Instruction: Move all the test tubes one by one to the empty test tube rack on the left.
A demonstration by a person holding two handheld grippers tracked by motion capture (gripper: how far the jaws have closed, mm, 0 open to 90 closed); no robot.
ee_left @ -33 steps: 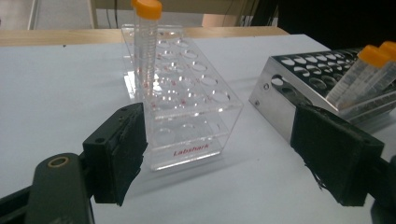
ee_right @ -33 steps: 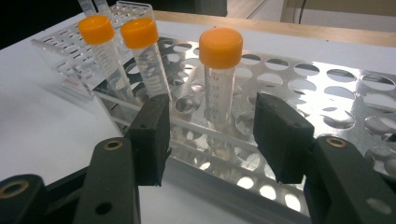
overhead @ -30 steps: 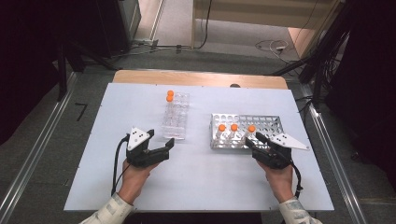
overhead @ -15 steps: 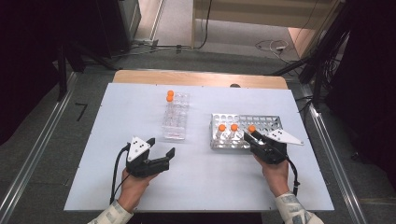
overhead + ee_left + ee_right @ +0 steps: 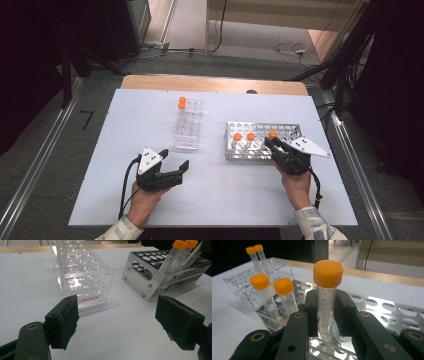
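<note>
A clear tube with an orange cap [image 5: 327, 275] stands in the metal rack [image 5: 285, 131]. My right gripper [image 5: 326, 312] is shut on it below the cap, and its jaws have just been closing around it. In the high view this gripper [image 5: 272, 143] sits at the rack's near right side. Two more orange-capped tubes [image 5: 244, 136] stand to the left in the same rack. My left gripper [image 5: 175, 159] rests open on the table, nothing between its pads [image 5: 63, 322]. It points at the clear plastic rack [image 5: 82, 272].
The clear rack [image 5: 187, 127] holds two orange-capped tubes [image 5: 182, 102] at its far end. The metal rack [image 5: 147, 277] lies right of it on the white tabletop [image 5: 125, 130]. A wooden edge [image 5: 210, 82] runs along the back.
The right gripper's jaws have closed onto the tube in the metal rack. The left gripper has drawn back slightly toward the near edge, still open.
</note>
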